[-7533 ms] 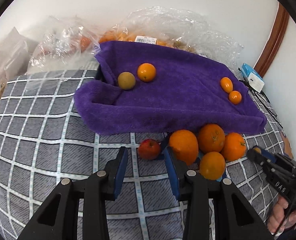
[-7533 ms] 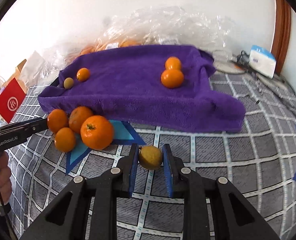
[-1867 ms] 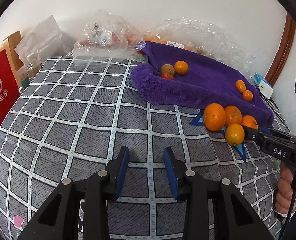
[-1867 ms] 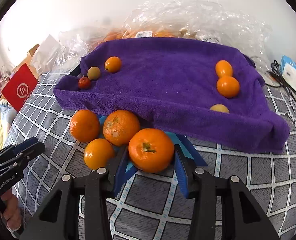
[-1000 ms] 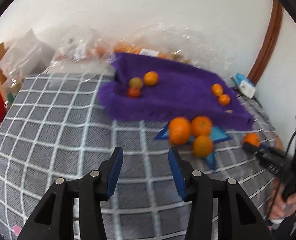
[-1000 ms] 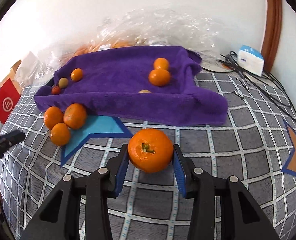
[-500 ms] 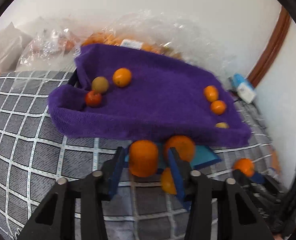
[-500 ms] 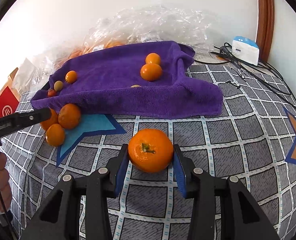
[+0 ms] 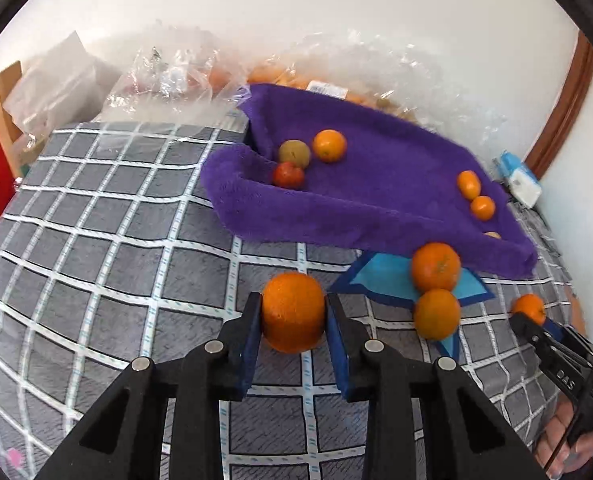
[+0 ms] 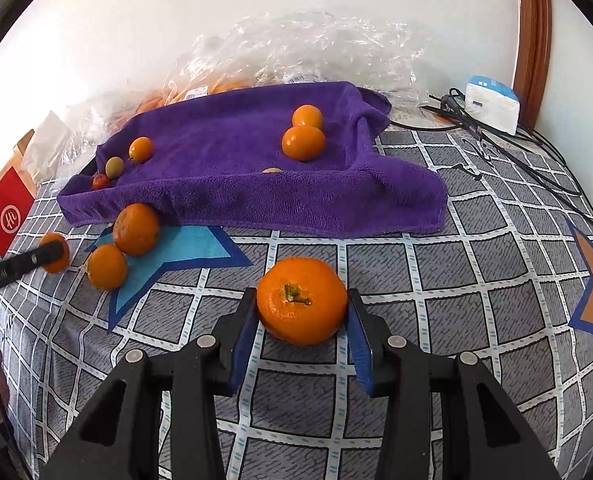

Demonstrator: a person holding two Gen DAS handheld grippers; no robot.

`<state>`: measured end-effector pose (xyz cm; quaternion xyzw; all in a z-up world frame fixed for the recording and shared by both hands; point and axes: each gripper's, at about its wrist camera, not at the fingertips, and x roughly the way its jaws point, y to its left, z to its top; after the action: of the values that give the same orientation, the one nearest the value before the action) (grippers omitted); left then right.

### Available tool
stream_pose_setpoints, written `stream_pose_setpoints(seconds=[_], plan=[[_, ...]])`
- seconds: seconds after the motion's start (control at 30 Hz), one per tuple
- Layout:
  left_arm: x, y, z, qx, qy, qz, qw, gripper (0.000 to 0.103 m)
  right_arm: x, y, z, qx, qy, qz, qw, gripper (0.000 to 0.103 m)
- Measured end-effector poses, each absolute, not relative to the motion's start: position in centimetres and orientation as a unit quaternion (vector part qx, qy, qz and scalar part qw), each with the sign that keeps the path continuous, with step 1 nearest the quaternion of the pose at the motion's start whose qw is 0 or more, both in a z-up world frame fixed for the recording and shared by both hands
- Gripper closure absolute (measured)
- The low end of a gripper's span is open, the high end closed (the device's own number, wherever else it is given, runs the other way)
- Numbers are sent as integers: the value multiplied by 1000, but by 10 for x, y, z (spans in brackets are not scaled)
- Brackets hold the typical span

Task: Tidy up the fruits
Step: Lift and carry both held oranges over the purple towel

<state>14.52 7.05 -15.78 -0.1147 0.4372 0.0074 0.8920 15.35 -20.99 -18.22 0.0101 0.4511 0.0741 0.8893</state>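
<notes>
My left gripper (image 9: 293,309) is shut on a round orange (image 9: 292,320), held just above the checked cloth, left of the blue star patch. Two more oranges (image 9: 435,266) (image 9: 436,314) lie on that star by the purple towel (image 9: 376,208). My right gripper (image 10: 301,304) is shut on a larger orange with a green stem (image 10: 301,312), in front of the towel (image 10: 236,196). On the towel, a red fruit (image 9: 288,174), a greenish one (image 9: 293,153) and a small orange (image 9: 329,145) sit left. Two small oranges (image 10: 303,142) sit right. Each wrist view shows the other gripper at its edge.
Crumpled clear plastic bags (image 10: 296,52) with more fruit pile up behind the towel. A red box (image 10: 4,210) stands at the left edge. A white-and-blue box (image 10: 492,106) and black cables (image 10: 516,148) lie at the back right by a wooden frame.
My left gripper, open and empty a second ago, closed on an orange by the towel and carried it left, away from the other two. The right gripper kept still, holding its orange.
</notes>
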Motion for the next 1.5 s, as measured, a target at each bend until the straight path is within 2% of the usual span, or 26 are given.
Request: stream_pose_setpoints(seconds=[0.17,0.6,0.9,1.5], plan=[[144,69,-164,-107,426,6,898,73,153,-210,-182,11,451,75,889,61],[129,86,-158,-173,378,1,910,74,152,-213,-179,24,439,84,894,61],[123,84,-150,-172,346,-2,923,74,146,-203,-174,0,419,88,904,61],[113,88,-142,-180,313,3,933,74,149,-214,-173,35,417,89,904,61]])
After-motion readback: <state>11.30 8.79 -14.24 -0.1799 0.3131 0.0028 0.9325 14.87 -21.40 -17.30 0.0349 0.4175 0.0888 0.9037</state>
